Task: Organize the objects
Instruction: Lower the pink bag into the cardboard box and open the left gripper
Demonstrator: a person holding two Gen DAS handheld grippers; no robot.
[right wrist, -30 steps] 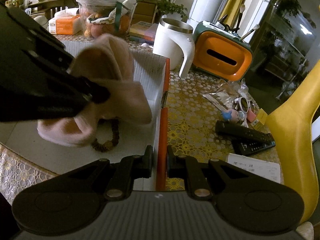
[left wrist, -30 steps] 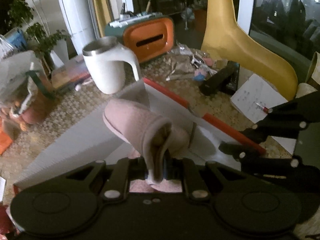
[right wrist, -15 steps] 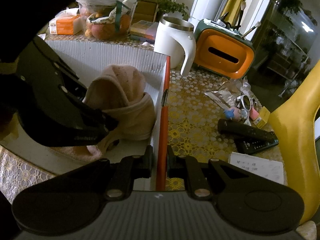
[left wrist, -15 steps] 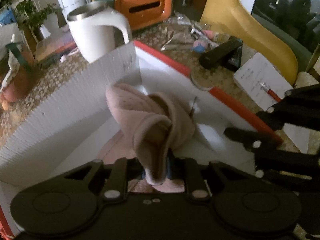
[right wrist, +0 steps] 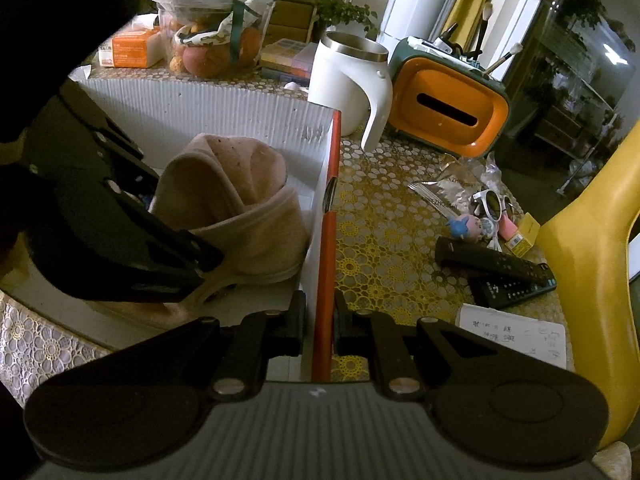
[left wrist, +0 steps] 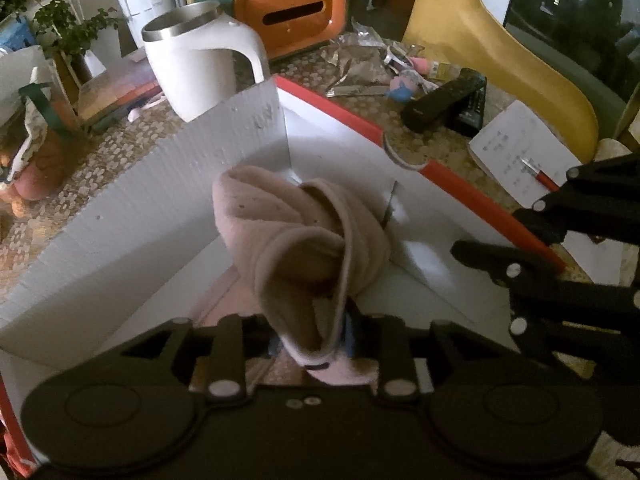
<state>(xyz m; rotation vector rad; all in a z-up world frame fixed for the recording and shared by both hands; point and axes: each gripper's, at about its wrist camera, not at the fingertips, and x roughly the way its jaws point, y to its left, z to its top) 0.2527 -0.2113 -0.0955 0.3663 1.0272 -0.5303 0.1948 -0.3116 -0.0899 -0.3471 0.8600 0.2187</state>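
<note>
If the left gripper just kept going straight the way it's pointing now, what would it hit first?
The pink cloth. It already lies between the left gripper's opening fingers and bunches up directly ahead inside the white box. Behind the cloth would probably come the box floor, though depth there is hard to judge.

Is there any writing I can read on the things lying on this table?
"ZHOUSHI": on the clear wrapper; its first letters are cut off.
Handwriting on the white notepad: too blurred to read.
Print on the orange box: too small.
Marks on the remotes: unreadable.
</note>
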